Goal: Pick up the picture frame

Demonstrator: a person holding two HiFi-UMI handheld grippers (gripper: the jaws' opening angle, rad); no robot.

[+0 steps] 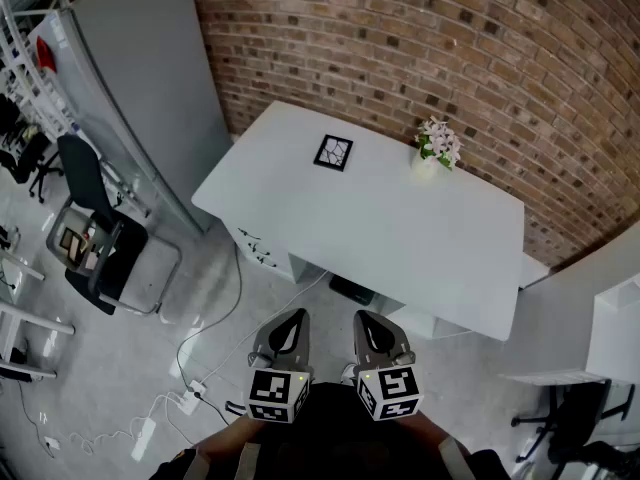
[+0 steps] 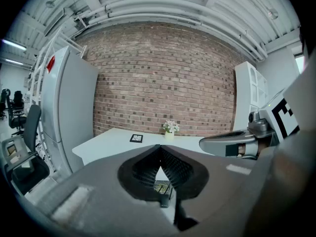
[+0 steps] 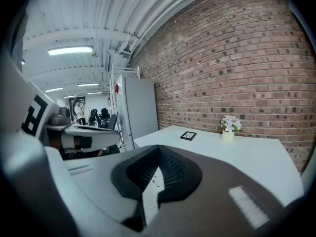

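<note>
Left gripper (image 1: 292,320) and right gripper (image 1: 367,322), jaws closed, face the distant picture frame (image 1: 333,153).

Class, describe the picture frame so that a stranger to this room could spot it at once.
Find the white table by the brick wall. Two things sit on it: a vase of pale flowers and, left of it in the head view, the picture frame. The frame is the flat, square, black-edged one.
</note>
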